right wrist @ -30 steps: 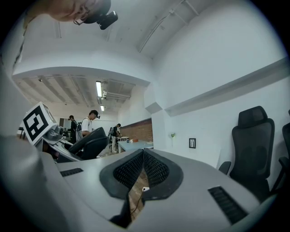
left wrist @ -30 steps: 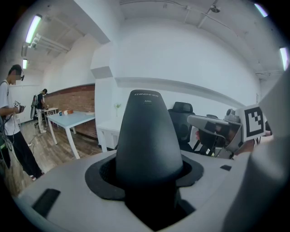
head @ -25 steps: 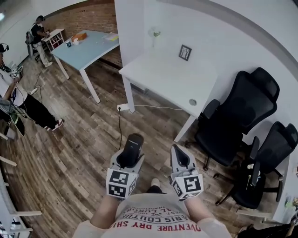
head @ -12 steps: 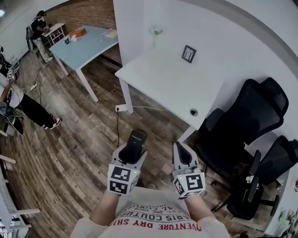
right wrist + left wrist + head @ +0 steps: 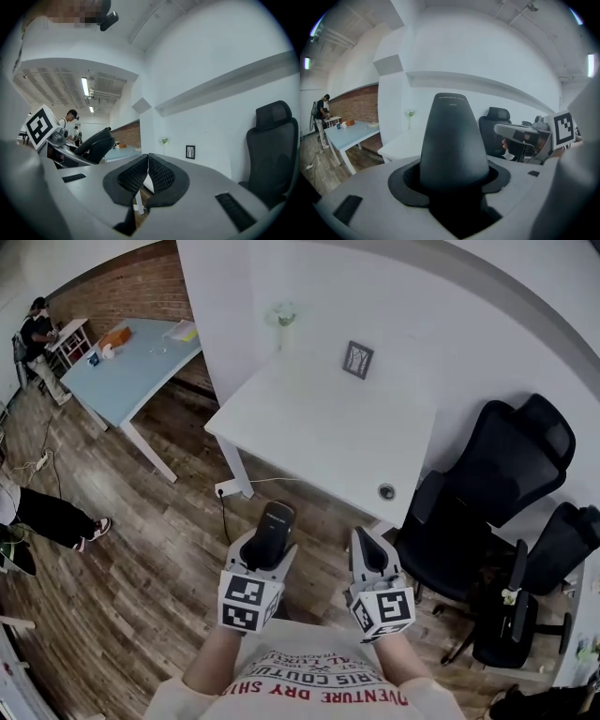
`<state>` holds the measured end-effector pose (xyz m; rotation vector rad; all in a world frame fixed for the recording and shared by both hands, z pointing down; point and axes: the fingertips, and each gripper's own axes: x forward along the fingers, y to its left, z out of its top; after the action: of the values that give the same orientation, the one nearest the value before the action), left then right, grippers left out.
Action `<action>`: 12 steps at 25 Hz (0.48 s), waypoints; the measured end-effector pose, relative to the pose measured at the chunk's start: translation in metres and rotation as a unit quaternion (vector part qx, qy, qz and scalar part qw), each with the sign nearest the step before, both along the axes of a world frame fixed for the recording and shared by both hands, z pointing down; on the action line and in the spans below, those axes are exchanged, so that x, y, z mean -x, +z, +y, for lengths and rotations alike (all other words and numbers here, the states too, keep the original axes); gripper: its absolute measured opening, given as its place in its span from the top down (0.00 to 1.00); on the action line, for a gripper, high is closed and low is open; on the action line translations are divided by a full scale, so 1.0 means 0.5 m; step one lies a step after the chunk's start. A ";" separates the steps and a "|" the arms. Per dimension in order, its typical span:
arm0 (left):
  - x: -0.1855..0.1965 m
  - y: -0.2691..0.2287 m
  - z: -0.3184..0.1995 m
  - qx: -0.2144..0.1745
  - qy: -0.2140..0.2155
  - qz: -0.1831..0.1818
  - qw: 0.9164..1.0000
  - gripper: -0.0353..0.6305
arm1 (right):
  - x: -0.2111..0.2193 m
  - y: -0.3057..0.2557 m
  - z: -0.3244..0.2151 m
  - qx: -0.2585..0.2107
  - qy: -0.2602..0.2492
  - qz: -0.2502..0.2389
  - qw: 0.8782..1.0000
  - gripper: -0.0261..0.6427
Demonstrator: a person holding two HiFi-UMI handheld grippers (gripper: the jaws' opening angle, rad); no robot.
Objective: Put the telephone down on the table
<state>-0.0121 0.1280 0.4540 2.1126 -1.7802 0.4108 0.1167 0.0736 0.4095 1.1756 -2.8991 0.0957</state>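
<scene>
My left gripper [image 5: 266, 542] is shut on a black telephone handset [image 5: 271, 530], which sticks out past the jaws over the wooden floor. In the left gripper view the handset [image 5: 453, 140] fills the middle, wedged between the dark pads. My right gripper [image 5: 365, 545] hangs beside it with its pads [image 5: 160, 174] pressed together and nothing between them. The white table [image 5: 328, 413] stands just ahead of both grippers, its near edge a short way beyond the handset's tip. A small framed picture [image 5: 356, 359] and a glass with a plant [image 5: 281, 317] stand at the table's far side.
Two black office chairs [image 5: 497, 474] stand to the right of the white table. A cable and socket [image 5: 225, 490] lie on the floor by the table's leg. A light blue table [image 5: 122, 367] stands at the far left, with people near it and at the left edge.
Both grippers have moved toward the white table, which now lies closer and more central in the head view. The handset stays held in the left gripper.
</scene>
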 end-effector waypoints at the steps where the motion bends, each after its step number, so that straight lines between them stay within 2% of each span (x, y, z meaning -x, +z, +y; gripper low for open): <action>1: 0.019 -0.003 -0.022 0.001 0.009 0.000 1.000 0.52 | 0.017 -0.002 -0.018 0.000 0.008 0.000 1.000 0.92; 6: 0.119 -0.015 -0.120 0.002 0.050 0.006 0.999 0.52 | 0.113 -0.015 -0.096 -0.001 0.044 0.004 0.999 0.92; 12: 0.236 0.000 -0.214 0.010 0.076 0.012 0.997 0.52 | 0.215 -0.007 -0.184 0.009 0.078 0.003 0.997 0.92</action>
<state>-0.1300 0.0212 0.4541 2.2367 -1.6003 0.4383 0.0094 -0.0185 0.4061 1.3942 -2.7902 0.1194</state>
